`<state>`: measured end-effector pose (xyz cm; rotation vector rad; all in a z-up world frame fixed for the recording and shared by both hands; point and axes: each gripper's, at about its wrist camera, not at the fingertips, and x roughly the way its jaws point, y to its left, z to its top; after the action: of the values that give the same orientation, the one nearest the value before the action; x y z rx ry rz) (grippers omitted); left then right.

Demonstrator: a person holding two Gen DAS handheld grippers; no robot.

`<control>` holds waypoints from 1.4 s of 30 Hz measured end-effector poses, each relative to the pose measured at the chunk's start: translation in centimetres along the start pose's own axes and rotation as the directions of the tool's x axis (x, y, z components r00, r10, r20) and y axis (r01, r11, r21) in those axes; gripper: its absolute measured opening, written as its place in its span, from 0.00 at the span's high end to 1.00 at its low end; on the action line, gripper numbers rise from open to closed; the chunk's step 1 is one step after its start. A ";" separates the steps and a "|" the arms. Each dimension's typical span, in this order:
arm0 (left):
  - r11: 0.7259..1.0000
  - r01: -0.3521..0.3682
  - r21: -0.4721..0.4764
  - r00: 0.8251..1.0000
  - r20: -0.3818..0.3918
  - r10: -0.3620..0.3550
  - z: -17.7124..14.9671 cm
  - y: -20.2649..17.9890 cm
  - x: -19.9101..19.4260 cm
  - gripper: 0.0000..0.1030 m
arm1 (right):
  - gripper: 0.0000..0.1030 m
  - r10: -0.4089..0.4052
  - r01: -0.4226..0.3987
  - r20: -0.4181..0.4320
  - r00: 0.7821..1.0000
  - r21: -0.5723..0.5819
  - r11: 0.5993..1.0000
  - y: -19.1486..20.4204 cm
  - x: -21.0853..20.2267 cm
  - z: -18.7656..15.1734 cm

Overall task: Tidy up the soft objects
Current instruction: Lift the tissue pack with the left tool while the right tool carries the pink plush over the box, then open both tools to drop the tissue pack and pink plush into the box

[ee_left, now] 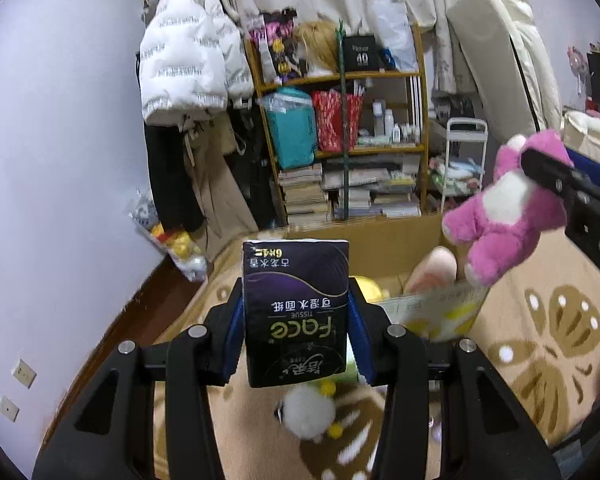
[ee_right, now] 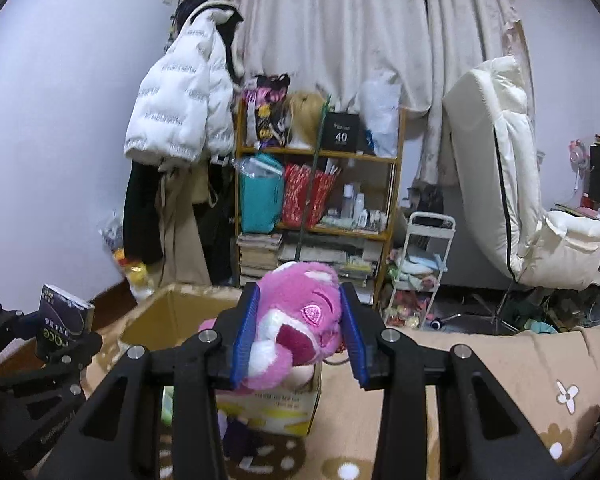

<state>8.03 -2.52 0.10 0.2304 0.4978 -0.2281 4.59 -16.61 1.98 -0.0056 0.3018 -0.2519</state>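
Observation:
My left gripper (ee_left: 296, 316) is shut on a dark tissue pack (ee_left: 296, 312) and holds it upright in front of an open cardboard box (ee_left: 388, 236); the pack also shows in the right wrist view (ee_right: 62, 326). My right gripper (ee_right: 300, 332) is shut on a pink plush bear (ee_right: 300, 316), held above the box (ee_right: 156, 316). The bear (ee_left: 500, 208) hangs over the box's right side in the left wrist view. A white fluffy toy (ee_left: 310, 412) lies on the beige flowered blanket (ee_left: 540, 320) under my left gripper. Soft items (ee_left: 434, 270) lie inside the box.
A cluttered wooden shelf (ee_right: 320, 184) and a hanging white puffer jacket (ee_right: 180, 108) stand at the back wall. A white folded chair (ee_right: 500, 180) leans at right. A small white trolley (ee_right: 424, 264) stands beside the shelf.

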 end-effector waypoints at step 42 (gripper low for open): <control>0.997 0.064 -0.034 0.971 -0.227 -0.070 1.6 1.0 12.3 0.25 | 0.41 0.103 -0.098 -0.185 0.977 0.035 0.995 -1.5 10.3 -3.6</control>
<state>19.50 -3.98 -4.48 0.2156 0.7372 -0.2624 12.69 -20.44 -4.40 0.0587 0.4844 -0.1556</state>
